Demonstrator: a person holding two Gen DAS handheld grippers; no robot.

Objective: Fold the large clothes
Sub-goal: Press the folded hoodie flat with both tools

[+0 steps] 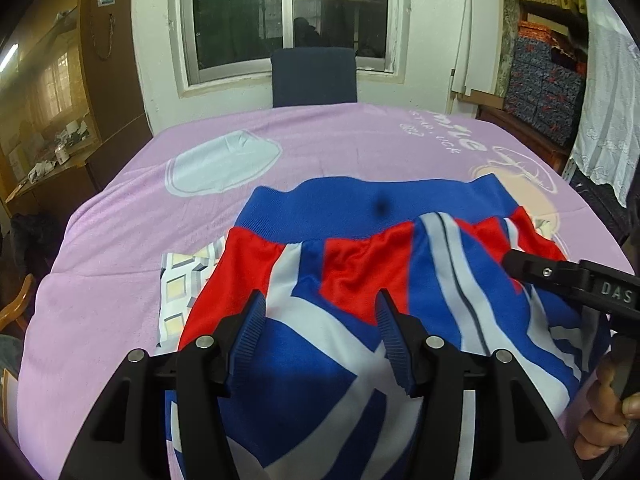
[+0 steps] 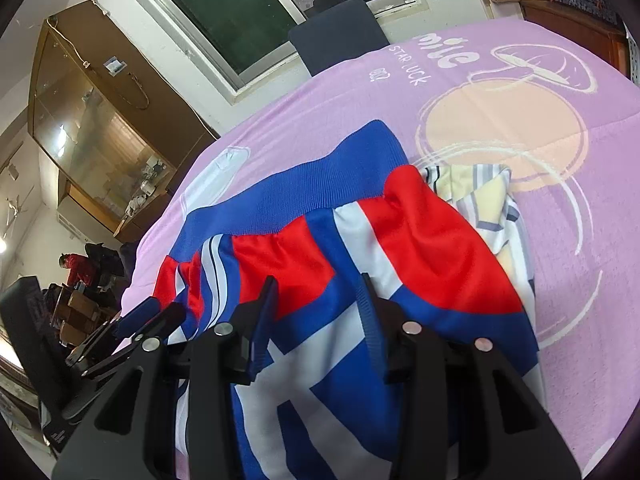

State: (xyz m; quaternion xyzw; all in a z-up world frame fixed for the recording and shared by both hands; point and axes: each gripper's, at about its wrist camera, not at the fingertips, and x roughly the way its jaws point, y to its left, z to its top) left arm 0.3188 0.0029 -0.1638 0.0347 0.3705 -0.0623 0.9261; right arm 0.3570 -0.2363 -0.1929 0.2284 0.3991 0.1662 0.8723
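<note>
A lilac blanket (image 1: pixel 120 208) with pale cartoon prints covers the whole work surface in front of me. On it, close to me and right of its middle, lies the large garment (image 1: pixel 360 280), a red, white and blue piece with a ribbed blue waistband (image 1: pixel 360 208) along its far edge. A smaller cloth with a grey and cream pattern (image 2: pixel 492 196) sticks out from beneath the garment on both sides. A dark blue chair back (image 1: pixel 314 78) stands past the far edge, under the window.

My left gripper (image 1: pixel 320 312) hangs over the garment's middle with its blue ribbed pads spread wide and nothing between them. My right gripper (image 2: pixel 318 292) sits over the same fabric, its fingers likewise parted and empty; in the left view its black finger reaches in from the right side, low over the red and blue panel.
</note>
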